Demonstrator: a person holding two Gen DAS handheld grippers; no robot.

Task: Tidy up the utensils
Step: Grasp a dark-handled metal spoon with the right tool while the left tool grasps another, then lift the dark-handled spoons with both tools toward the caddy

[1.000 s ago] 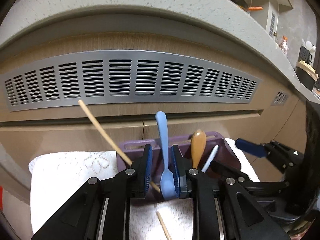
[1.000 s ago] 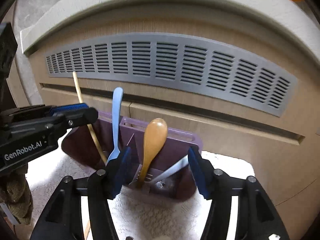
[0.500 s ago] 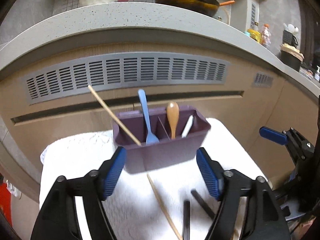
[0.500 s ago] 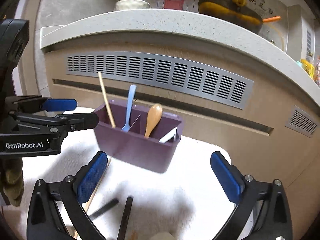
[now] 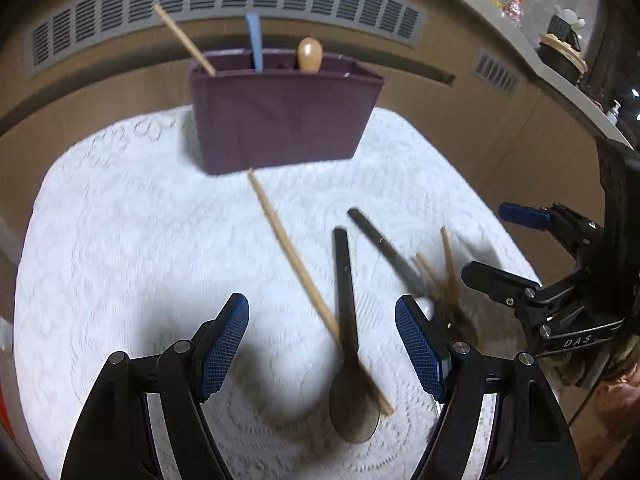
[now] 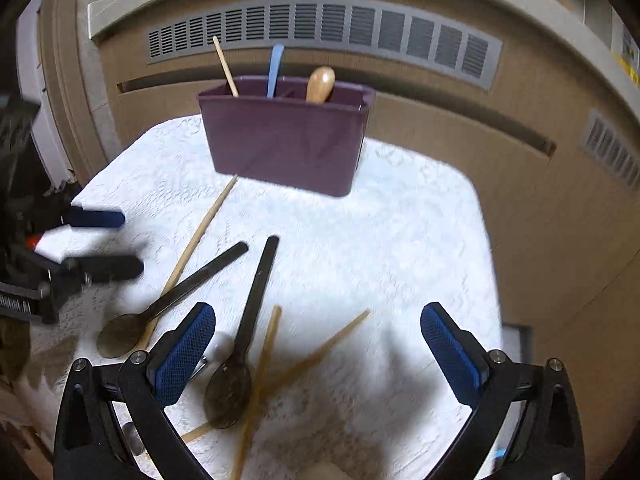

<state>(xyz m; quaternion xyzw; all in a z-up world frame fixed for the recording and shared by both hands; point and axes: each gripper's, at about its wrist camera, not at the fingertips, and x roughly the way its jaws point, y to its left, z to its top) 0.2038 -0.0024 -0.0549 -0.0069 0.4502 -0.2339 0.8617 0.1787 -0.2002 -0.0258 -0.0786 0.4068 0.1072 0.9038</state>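
Holding both grippers over the white lace cloth (image 5: 120, 240), we keep them empty: the left gripper (image 5: 322, 344) has its blue pads spread apart with nothing pressed between them, and the right gripper (image 6: 318, 354) stands wider still, likewise bare. Both opened within the last second.

Nearest to us on the cloth lie two dark spoons: one (image 5: 348, 344) crosses a wooden chopstick (image 5: 288, 248) between the left pads, the other (image 6: 240, 344) lies by the right gripper's left pad, beside a loose pair of thin sticks (image 6: 316, 352).

Farther off stands the purple caddy (image 6: 286, 144), upright on the cloth near the cabinet front. In it we see a chopstick (image 6: 226, 66), a blue handle (image 6: 275, 70) and a wooden spoon (image 6: 321, 84). Behind runs a grey vent grille (image 6: 320, 28).
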